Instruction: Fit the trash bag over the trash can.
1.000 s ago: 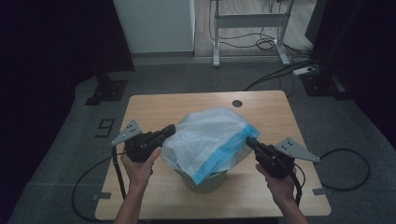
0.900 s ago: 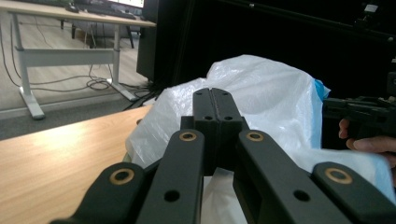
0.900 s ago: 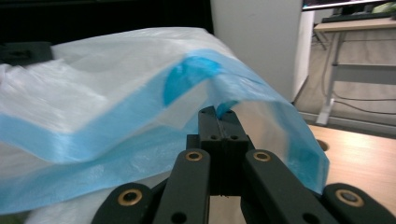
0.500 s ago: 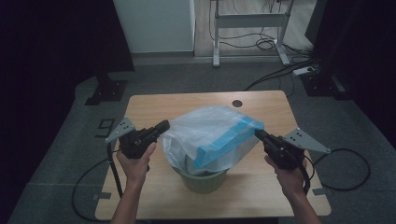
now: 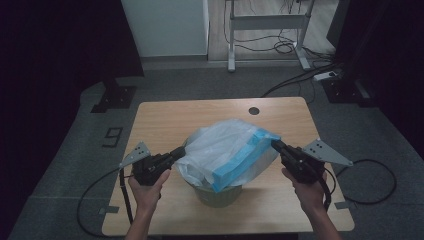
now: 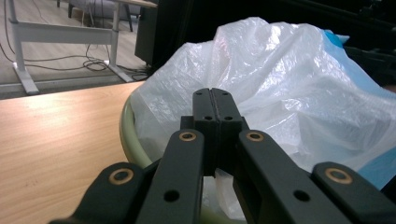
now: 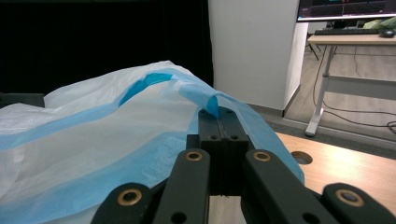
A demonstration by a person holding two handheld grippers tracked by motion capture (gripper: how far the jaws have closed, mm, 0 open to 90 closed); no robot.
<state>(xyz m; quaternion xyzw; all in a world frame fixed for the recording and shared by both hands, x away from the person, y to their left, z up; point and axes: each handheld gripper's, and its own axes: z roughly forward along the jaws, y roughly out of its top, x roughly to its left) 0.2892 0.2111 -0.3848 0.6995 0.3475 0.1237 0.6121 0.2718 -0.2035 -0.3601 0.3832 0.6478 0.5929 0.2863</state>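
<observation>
Crinkled translucent plastic bag (image 5: 227,150), blue-edged, over round green bin (image 5: 218,192); both hand-held grippers clamp its edges.

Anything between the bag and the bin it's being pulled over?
Nothing visible. The bag already drapes over the bin, stretched between the left gripper and right gripper, both shut on its edges. No other object sits near the bin on the table.

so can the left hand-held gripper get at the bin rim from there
Probably yes: the left hand-held gripper sits right at the green bin rim, but it is shut on the bag, which drapes over much of that rim.
</observation>
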